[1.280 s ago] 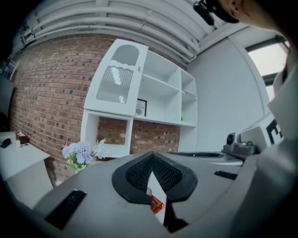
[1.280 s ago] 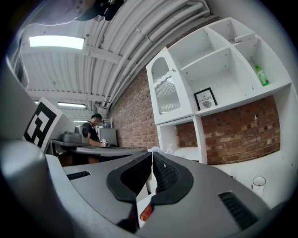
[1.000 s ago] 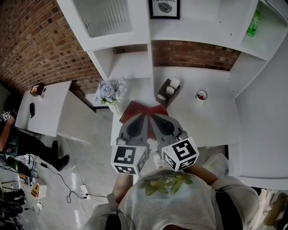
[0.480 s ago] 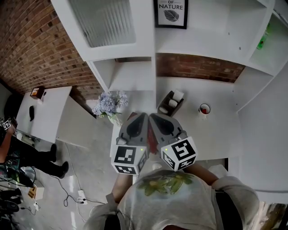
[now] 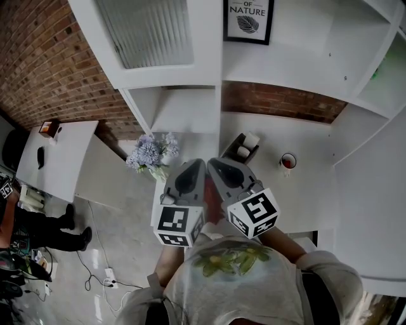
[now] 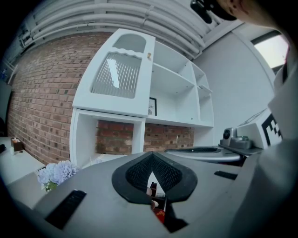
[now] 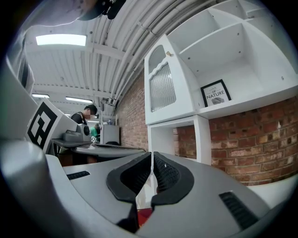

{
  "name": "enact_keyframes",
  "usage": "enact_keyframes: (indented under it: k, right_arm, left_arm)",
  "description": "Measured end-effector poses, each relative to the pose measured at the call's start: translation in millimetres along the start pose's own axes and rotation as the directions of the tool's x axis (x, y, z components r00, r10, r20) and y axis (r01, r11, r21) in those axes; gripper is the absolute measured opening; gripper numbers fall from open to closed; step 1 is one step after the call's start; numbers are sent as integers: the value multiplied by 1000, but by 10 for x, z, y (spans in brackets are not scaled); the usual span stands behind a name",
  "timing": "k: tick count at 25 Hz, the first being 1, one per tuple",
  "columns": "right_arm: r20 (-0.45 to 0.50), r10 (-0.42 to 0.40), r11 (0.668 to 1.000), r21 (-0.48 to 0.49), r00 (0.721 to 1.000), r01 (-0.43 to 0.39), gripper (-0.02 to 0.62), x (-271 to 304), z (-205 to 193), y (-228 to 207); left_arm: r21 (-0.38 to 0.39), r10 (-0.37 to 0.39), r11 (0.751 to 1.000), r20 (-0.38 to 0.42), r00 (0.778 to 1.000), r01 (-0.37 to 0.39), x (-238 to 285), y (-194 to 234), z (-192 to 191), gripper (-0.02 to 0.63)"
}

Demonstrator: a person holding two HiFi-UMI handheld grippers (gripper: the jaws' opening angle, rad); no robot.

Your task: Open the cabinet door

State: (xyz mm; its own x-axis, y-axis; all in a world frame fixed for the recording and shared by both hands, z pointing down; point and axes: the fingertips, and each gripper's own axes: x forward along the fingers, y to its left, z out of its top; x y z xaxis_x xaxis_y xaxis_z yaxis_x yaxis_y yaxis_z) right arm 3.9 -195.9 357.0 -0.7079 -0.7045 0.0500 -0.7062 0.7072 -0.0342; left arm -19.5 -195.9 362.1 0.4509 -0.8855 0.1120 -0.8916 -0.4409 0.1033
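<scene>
**Both grippers closed, cabinet door not yet reached**

The cabinet door (image 5: 149, 32), with its ribbed glass pane, hangs shut at the far left of the white wall unit, above the bench (image 5: 304, 184). The left gripper (image 5: 198, 165) and right gripper (image 5: 213, 164) are side by side close to the person's chest. They point toward the unit and are well apart from the door. Each has its fingers pressed together with nothing between them.

To do this well, I'd say one gripper must lift to the small knob (image 6: 149, 56) near the door's upper right corner. It should spread its fingers before arriving, then pinch the knob squarely. With the knob on that side the hinges are probably on the left, so the pull should follow an arc rather than go straight back. The idle gripper should stay out of the swing.

On the bench, pale blue flowers (image 5: 151, 152) stand at the left; whatever holds them is hidden. A dark caddy (image 5: 240, 147) holds white rolled items I can't identify. To its right, a small cup (image 5: 287, 160) shows something red inside. A framed print (image 5: 248, 19) stands on the open shelf right of the door.
</scene>
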Motion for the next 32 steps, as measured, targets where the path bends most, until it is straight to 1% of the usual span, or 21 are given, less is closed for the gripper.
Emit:
enact_keyframes:
  k: [4,6,10,16,22,23,24,32]
  right_arm:
    - [-8,19,1000,-12,1000,-19,26,113,44,-130]
    - [-11,26,1000,-11,1000,-26,26,157,60,-214]
    - [-4,15,1000,-8,1000,-15,26,240,123,-397]
    - [56,-17,998,-54,998,20,28,316,339,-603]
    - [113,-22,999,-44,993,27,32,424,537,-784]
    - [118,-18,999,-43,993,24,47,445,564,-804]
    - [124,-15,999,-43,992,21,76,467,592,-823]
    - [191,-26,996,-74,981,41,117,619,836,-979]
  left_arm:
    - [-15,14,1000,3,1000,-13,81,113,28,11]
    - [-8,21,1000,22,1000,-21,130,151,72,11]
    - [6,17,1000,21,1000,-17,223,175,82,11]
    - [6,4,1000,9,1000,-4,336,178,65,11]
    - [2,4,1000,-22,1000,-4,414,210,-43,11]
    - [2,6,1000,-26,1000,-6,420,218,-56,11]
    - [2,9,1000,-28,1000,-9,427,231,-67,11]
    - [-12,24,1000,-36,999,-24,534,318,-104,11]
